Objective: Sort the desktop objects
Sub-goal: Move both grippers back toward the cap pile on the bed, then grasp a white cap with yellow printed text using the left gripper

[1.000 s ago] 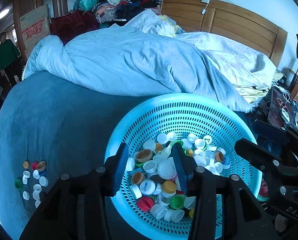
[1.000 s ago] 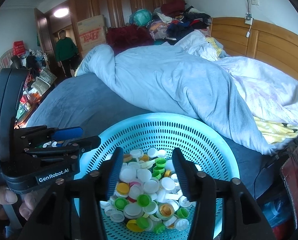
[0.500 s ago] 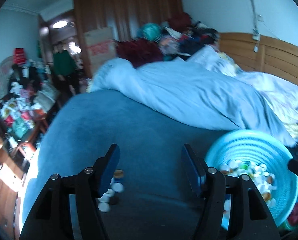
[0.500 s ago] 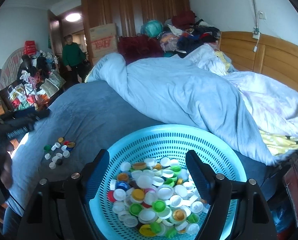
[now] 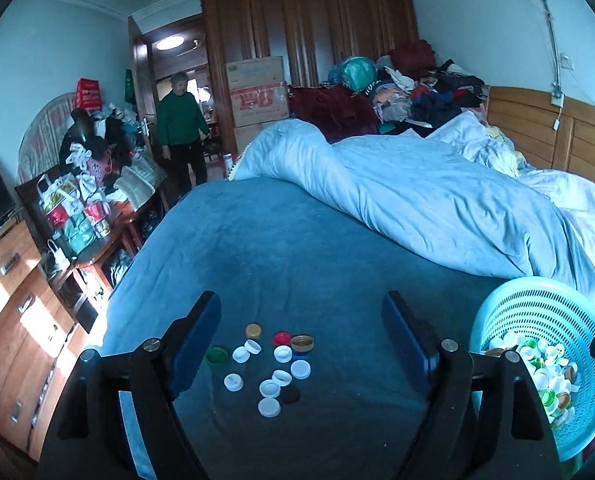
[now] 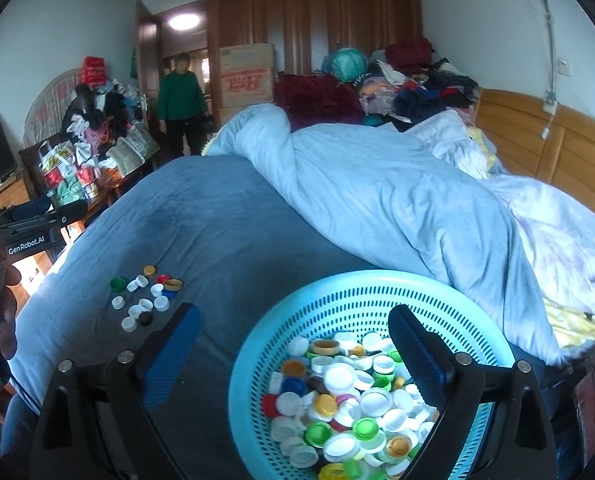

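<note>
**Both grippers wide apart over the bed, caps in two places**

The left gripper [image 5: 301, 344] hangs above the dark blue blanket [image 5: 297, 248] with its two fingers spread wide and nothing between them. Under it, on the blanket, lies a small group of loose bottle caps [image 5: 271, 364]: mostly white ones, with a green cap [image 5: 216, 355] at the left side, a red cap [image 5: 281, 338] and a gold cap [image 5: 302, 343] near the far edge, and a black cap [image 5: 290, 394] near the front.

The right gripper [image 6: 293, 352] is also spread wide and holds nothing. It is over the near left part of the light blue basket [image 6: 361, 284], which stands on the blanket and is filled with a pile of mixed caps [image 6: 345, 396] in white, green, yellow and red. The loose group lies well apart from the basket, to its left.

A pale blue duvet [image 6: 377, 200] is crumpled behind the basket. A person in a green sweater [image 5: 179, 120] stands at the door.
</note>
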Action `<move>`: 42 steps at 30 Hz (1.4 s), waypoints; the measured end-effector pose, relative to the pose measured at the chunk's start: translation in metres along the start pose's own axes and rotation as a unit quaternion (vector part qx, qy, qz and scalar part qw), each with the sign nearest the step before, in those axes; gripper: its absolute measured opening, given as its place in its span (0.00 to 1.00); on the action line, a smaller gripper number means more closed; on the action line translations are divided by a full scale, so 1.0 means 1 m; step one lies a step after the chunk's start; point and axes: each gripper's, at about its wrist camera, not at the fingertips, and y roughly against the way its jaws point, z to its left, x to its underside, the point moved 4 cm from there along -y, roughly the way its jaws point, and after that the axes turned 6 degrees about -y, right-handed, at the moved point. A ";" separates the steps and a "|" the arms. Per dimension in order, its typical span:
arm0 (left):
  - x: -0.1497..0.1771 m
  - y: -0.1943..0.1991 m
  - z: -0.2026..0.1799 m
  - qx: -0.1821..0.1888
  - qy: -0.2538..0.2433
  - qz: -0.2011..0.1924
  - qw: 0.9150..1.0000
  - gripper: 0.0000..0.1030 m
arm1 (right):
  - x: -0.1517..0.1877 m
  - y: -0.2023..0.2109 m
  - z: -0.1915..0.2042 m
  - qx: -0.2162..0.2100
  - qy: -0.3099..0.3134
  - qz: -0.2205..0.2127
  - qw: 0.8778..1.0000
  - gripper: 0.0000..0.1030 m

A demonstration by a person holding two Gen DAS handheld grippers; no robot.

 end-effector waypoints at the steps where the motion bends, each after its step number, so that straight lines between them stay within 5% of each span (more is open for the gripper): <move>1: 0.001 0.000 0.004 0.001 0.003 0.000 1.000 0.75 | 0.000 -0.001 0.004 0.000 0.004 0.001 1.000 0.96; 34: 0.048 -0.066 0.104 0.009 0.101 0.062 0.993 0.75 | 0.004 -0.073 0.140 -0.040 0.120 0.072 0.989 0.97; 39: 0.064 -0.088 0.110 0.023 0.097 0.085 0.991 0.75 | 0.013 -0.086 0.150 -0.045 0.123 0.089 0.987 0.97; 42: 0.085 -0.106 0.119 0.065 0.103 0.097 0.988 0.75 | 0.021 -0.093 0.154 -0.052 0.125 0.101 0.986 0.97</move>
